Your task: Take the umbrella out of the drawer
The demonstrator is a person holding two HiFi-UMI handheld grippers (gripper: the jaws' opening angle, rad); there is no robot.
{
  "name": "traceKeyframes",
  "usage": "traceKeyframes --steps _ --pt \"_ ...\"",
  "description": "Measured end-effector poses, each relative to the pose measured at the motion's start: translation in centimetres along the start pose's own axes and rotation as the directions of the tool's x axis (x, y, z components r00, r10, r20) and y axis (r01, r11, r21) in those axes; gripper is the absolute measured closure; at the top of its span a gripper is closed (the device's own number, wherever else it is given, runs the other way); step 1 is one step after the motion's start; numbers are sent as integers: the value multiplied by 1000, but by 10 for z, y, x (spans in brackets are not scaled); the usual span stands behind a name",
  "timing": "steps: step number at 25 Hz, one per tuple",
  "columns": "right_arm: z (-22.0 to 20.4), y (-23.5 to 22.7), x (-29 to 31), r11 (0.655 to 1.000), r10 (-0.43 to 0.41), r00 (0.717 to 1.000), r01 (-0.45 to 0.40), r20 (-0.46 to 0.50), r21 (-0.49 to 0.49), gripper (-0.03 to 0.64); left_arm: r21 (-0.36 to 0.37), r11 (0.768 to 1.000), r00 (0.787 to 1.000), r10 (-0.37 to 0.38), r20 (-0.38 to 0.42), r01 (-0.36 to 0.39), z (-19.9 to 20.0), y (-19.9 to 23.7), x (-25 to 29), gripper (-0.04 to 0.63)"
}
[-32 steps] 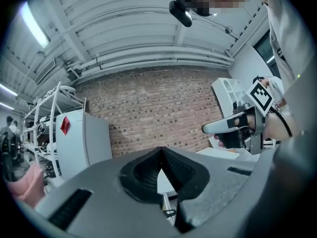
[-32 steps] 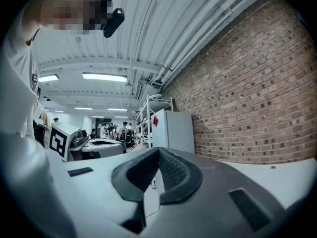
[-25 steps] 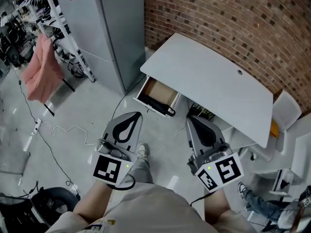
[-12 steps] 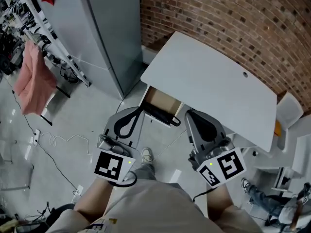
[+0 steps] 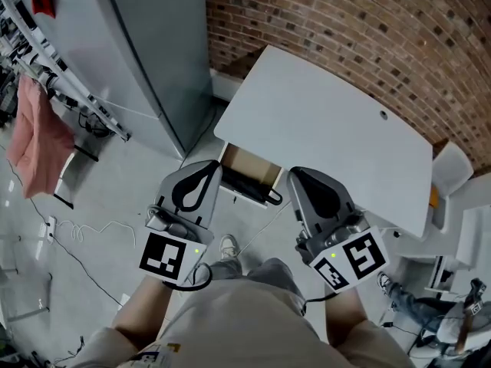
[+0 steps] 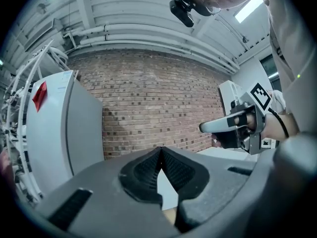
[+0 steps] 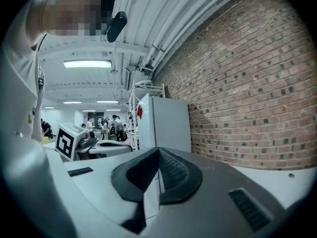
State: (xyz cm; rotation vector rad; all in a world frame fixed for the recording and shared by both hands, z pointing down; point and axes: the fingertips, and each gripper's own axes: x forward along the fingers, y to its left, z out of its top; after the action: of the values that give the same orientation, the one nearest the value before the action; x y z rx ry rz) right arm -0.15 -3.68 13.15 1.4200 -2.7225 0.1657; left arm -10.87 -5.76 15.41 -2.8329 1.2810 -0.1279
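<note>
We face a brick wall (image 5: 345, 21) that runs behind the white desk (image 5: 330, 129), and a tall grey cabinet (image 5: 146, 52) stands just left of the desk. A pink cloth (image 5: 34, 144) hangs on a rack well to the left of the desk. Under the desk's near left corner the drawer (image 5: 247, 162) is pulled out, its brown floor showing. We hold both grippers level in front of the desk's near edge. The left gripper (image 5: 209, 169) is just left of the drawer and the right gripper (image 5: 298, 176) just right of it. Both have their jaws closed together, with nothing between them. The black umbrella (image 5: 253, 186) lies in the drawer along its front edge, its hooked handle towards the right gripper.
</note>
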Motion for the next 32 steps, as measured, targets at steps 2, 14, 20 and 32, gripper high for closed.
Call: traceKeyframes --steps 2,14,20,32 --pt "-2 -7 6 1000 -2 1000 2 -14 -5 611 1 1000 1000 -4 -6 4 -3 4 8 588" --pt "-20 -42 22 999 52 996 -51 -70 21 611 20 999 999 43 -28 -43 -6 3 35 588" --pt "-34 -58 28 996 89 990 -87 -112 27 611 -3 998 996 56 -65 -56 -20 -1 51 588" --pt "-115 -62 61 978 205 940 -187 -274 90 525 -24 998 985 53 -163 -57 -77 3 85 588"
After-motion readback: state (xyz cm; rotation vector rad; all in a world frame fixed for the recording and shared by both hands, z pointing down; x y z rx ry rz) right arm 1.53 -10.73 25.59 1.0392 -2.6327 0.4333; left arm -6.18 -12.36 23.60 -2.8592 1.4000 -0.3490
